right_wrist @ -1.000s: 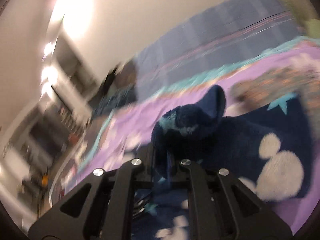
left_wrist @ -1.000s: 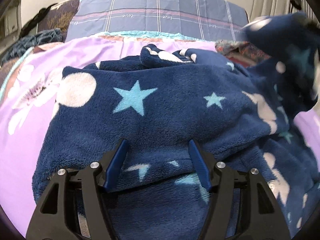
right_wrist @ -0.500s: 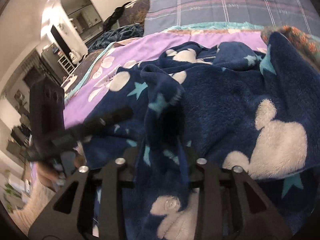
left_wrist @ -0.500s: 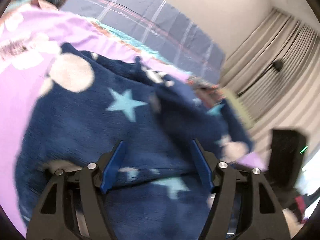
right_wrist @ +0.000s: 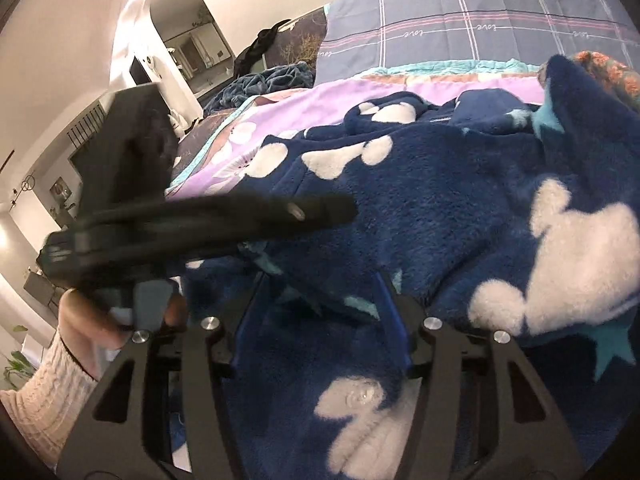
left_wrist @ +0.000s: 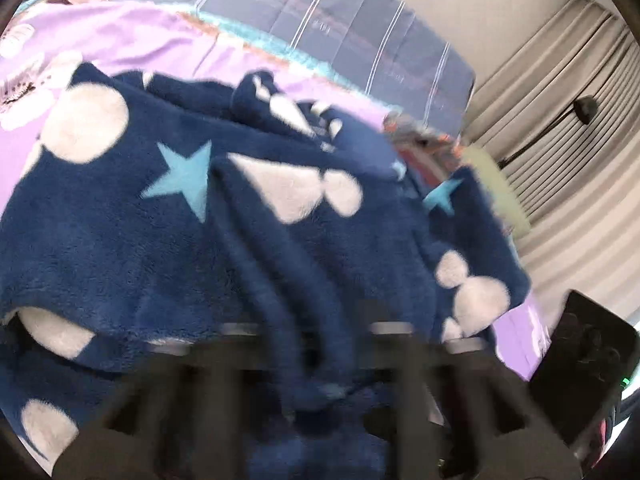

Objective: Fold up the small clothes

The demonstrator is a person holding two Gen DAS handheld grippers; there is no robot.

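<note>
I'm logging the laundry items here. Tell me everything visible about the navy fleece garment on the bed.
The navy fleece garment is plush and fuzzy, printed with white mouse-head shapes and light blue stars. It lies rumpled in folds on the purple floral bedspread. A fold is pinched in the left gripper, whose jaws have just closed. The right gripper, its jaws just opening, rests open with fabric between its blue fingers.

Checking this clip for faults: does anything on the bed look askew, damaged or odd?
Nothing damaged or spilled. The navy fleece garment lies rumpled and bunched on the purple sheet, not yet flat, which fits a fold in progress. The left wrist view is motion-blurred, so fine detail there cannot be judged.
</note>
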